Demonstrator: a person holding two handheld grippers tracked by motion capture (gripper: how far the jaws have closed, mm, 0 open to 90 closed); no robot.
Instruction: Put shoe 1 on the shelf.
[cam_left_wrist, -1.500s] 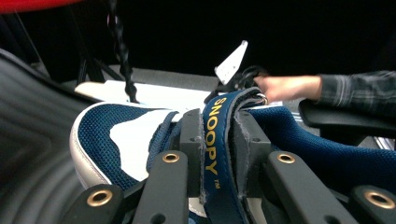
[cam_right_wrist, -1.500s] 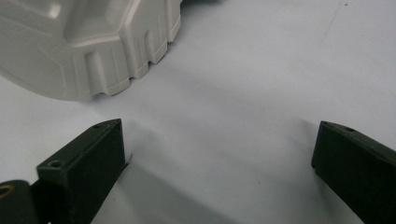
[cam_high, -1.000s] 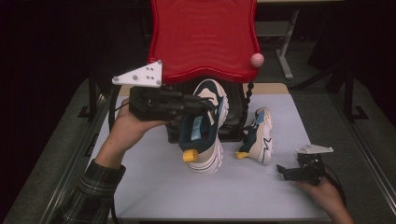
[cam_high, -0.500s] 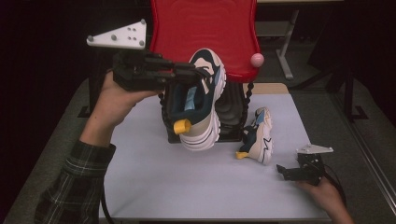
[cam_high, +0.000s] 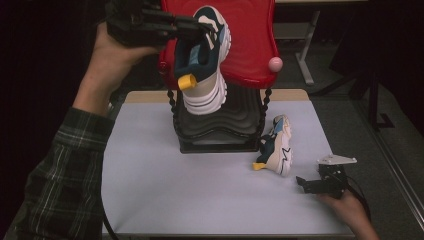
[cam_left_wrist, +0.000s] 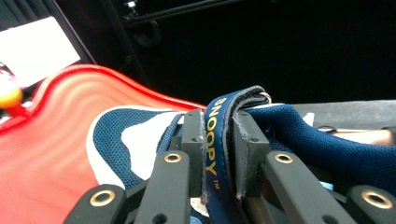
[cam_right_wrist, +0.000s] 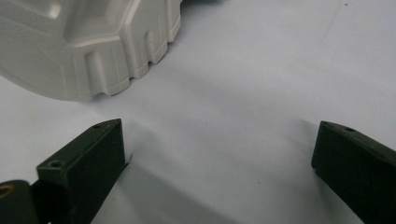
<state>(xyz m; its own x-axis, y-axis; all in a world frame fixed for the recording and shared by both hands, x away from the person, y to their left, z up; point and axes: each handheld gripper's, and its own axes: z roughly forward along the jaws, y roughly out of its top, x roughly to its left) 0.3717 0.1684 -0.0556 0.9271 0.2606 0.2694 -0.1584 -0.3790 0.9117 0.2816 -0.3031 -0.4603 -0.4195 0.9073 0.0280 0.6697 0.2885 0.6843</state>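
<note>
Two shoes here: my left tool (cam_high: 202, 27) pinches one shoe (cam_high: 205, 60) by its navy strap (cam_left_wrist: 219, 154), high over the rack (cam_high: 220, 127) at the tabletop's (cam_high: 150, 190) far edge. I'd lower it level. Chunky ribbed sole, mesh upper. Right tool (cam_high: 302, 184) wide, near the second shoe (cam_high: 275, 147).

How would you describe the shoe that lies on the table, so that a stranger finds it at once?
Start from the red-topped rack at the back of the grey table. Right of its black base, the small sneaker lies on its side, near the open right gripper. Unlike the other sneaker, held up by the left gripper, it rests on the table untouched.
</note>
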